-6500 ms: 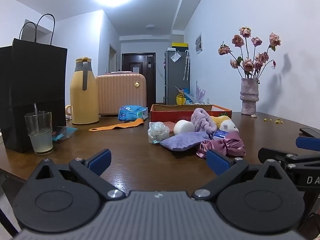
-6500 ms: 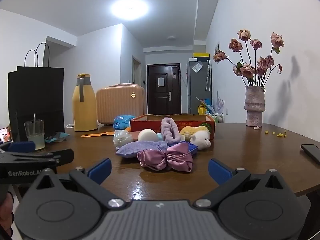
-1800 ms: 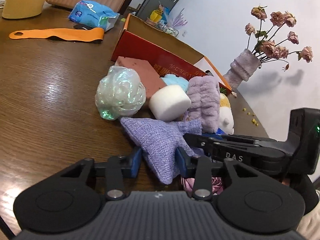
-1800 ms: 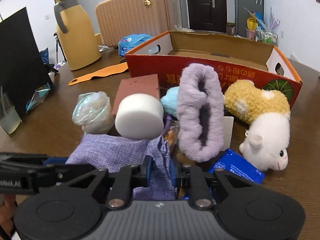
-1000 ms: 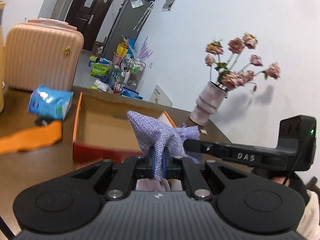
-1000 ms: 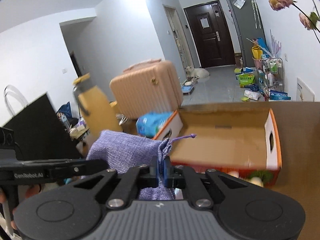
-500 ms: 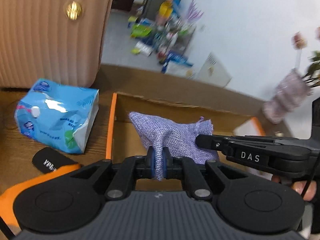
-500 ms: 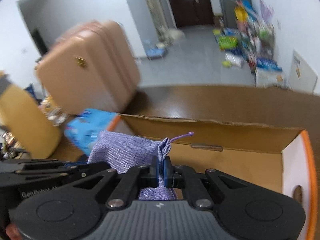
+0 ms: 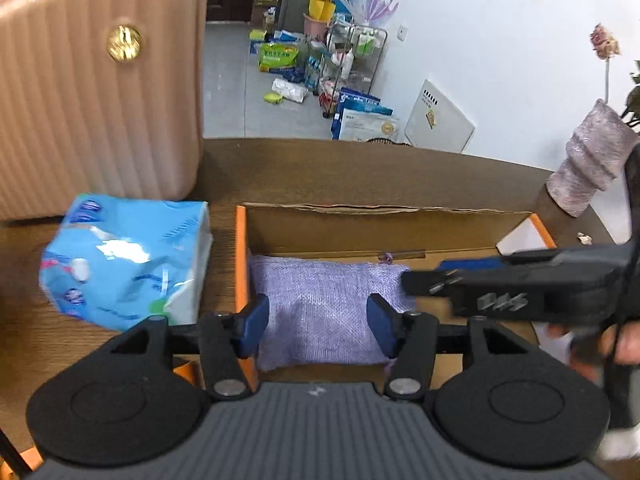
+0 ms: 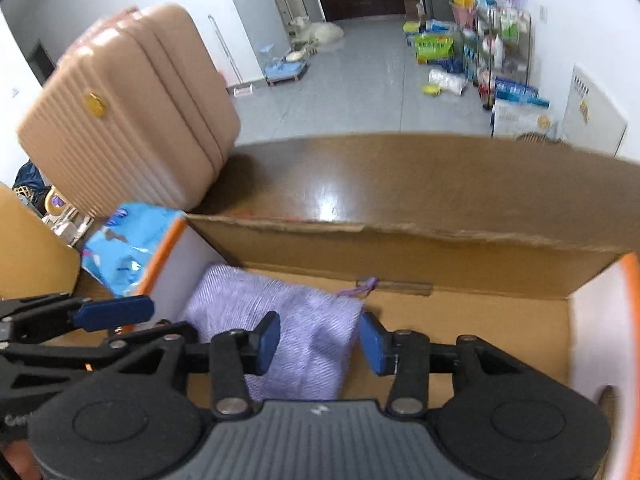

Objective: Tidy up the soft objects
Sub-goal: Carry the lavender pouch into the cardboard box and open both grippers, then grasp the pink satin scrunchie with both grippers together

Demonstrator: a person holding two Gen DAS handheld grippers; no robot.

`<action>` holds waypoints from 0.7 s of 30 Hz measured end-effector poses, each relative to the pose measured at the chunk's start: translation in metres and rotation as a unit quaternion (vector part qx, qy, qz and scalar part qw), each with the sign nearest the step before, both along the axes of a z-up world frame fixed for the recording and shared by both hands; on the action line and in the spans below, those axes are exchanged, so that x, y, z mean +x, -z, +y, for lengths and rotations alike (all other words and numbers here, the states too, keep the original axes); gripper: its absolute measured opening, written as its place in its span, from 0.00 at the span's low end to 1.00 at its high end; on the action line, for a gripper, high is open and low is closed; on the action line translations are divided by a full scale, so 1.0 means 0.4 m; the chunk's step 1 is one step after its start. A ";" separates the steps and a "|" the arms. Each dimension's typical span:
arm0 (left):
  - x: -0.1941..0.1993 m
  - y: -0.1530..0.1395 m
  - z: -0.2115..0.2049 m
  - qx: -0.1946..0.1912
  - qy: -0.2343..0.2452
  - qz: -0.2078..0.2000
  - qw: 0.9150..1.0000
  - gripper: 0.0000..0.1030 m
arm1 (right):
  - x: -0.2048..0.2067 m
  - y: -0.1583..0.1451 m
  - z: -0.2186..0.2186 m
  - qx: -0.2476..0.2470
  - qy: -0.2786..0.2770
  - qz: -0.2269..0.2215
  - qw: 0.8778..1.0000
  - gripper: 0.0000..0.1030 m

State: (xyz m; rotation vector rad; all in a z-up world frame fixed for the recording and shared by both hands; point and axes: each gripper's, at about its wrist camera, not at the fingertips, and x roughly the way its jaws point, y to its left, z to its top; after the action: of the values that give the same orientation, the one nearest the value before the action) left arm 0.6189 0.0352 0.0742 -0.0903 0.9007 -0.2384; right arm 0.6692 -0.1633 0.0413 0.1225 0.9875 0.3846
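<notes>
Purple cloth pouch [image 9: 320, 304] lies flat on the floor of the cardboard box [image 9: 372, 224], at the box's left end, up against the orange-edged left wall. Nothing else visible inside the box; rest of its floor is bare brown card. Pouch's long axis runs along the box length, left to right; gathered drawstring neck [image 10: 362, 286] points toward the box's far wall/right, cord tail touching the far wall base.

Left hand-held gripper [image 9: 318, 322] sits over the pouch's near left part, jaws about half open, having just been opening; pads stand either side of the fabric w/o pinching it. Right hand-held gripper [image 10: 318, 336] is over the pouch's neck end, jaws also roughly half open, just been opening, pads clear of the cloth. Neither holds anything. In left view the right gripper's body crosses the box's right half, hiding part of that end; a person's fingers [image 9: 624, 340] show behind it.

Box sits on the brown counter [image 10: 400, 172], near its far edge. Just left of the box: blue tissue pack [image 9: 124, 264]. Behind that, toward the counter's far left: pink ribbed suitcase [image 9: 96, 92]. Far right of counter: mottled pink vase [image 9: 588, 164].
</notes>
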 end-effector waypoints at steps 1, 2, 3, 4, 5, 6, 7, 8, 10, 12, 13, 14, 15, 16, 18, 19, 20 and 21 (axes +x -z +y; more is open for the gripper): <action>-0.019 -0.018 0.003 0.003 0.004 -0.003 1.000 0.55 | -0.015 -0.027 -0.018 -0.003 0.001 -0.008 1.000 0.46; -0.043 -0.035 0.007 0.007 0.005 -0.008 1.000 0.55 | -0.032 -0.055 -0.033 -0.006 0.003 -0.016 1.000 0.49; -0.069 -0.054 0.011 0.011 0.006 -0.015 1.000 0.55 | -0.056 -0.082 -0.049 -0.009 0.005 -0.025 1.000 0.50; -0.099 -0.074 0.017 0.015 0.007 -0.023 1.000 0.55 | -0.083 -0.112 -0.067 -0.012 0.007 -0.033 0.999 0.50; -0.134 -0.095 0.024 0.018 0.006 -0.031 0.999 0.57 | -0.112 -0.142 -0.085 -0.016 0.009 -0.041 0.999 0.50; -0.163 -0.111 0.030 0.020 0.006 -0.037 0.999 0.58 | -0.132 -0.166 -0.102 -0.021 0.010 -0.047 0.999 0.50; -0.195 -0.129 0.040 0.022 0.006 -0.043 0.999 0.60 | -0.174 -0.194 -0.120 -0.027 0.009 -0.059 0.998 0.51; -0.233 -0.145 0.048 0.024 0.003 -0.050 0.998 0.63 | -0.210 -0.216 -0.135 -0.032 0.008 -0.068 0.997 0.52; -0.301 -0.169 0.064 0.029 0.001 -0.060 0.998 0.67 | -0.282 -0.244 -0.164 -0.042 0.007 -0.078 0.996 0.53; -0.364 -0.185 0.072 0.037 -0.002 -0.061 0.997 0.68 | -0.349 -0.264 -0.188 -0.050 0.007 -0.081 0.995 0.54; -0.399 -0.189 0.074 0.042 -0.003 -0.060 0.997 0.68 | -0.388 -0.274 -0.201 -0.050 0.008 -0.083 0.995 0.54; -0.428 -0.192 0.073 0.045 -0.006 -0.060 0.997 0.69 | -0.415 -0.281 -0.211 -0.049 0.009 -0.086 0.995 0.54; -0.463 -0.193 0.071 0.046 -0.007 -0.060 0.997 0.70 | -0.453 -0.288 -0.221 -0.046 0.011 -0.091 0.995 0.56; -0.492 -0.192 0.071 0.045 -0.006 -0.062 0.997 0.70 | -0.484 -0.291 -0.228 -0.042 0.010 -0.093 0.995 0.57; -0.567 -0.183 0.071 0.040 -0.005 -0.070 0.997 0.72 | -0.553 -0.289 -0.238 -0.033 0.007 -0.103 0.994 0.59; -0.600 -0.175 0.069 0.038 -0.006 -0.074 0.996 0.73 | -0.590 -0.284 -0.238 -0.030 0.003 -0.109 0.994 0.59; -0.640 -0.165 0.063 0.037 -0.008 -0.078 0.996 0.74 | -0.630 -0.279 -0.238 -0.029 -0.001 -0.114 0.993 0.61; -0.676 -0.155 0.054 0.035 -0.006 -0.080 0.996 0.75 | -0.668 -0.269 -0.244 -0.026 -0.005 -0.117 0.993 0.63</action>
State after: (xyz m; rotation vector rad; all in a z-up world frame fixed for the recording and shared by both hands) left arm 0.3485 0.0569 0.1360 -0.0118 0.7486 -0.1995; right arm 0.4021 -0.2608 0.1488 0.0246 0.7657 0.3738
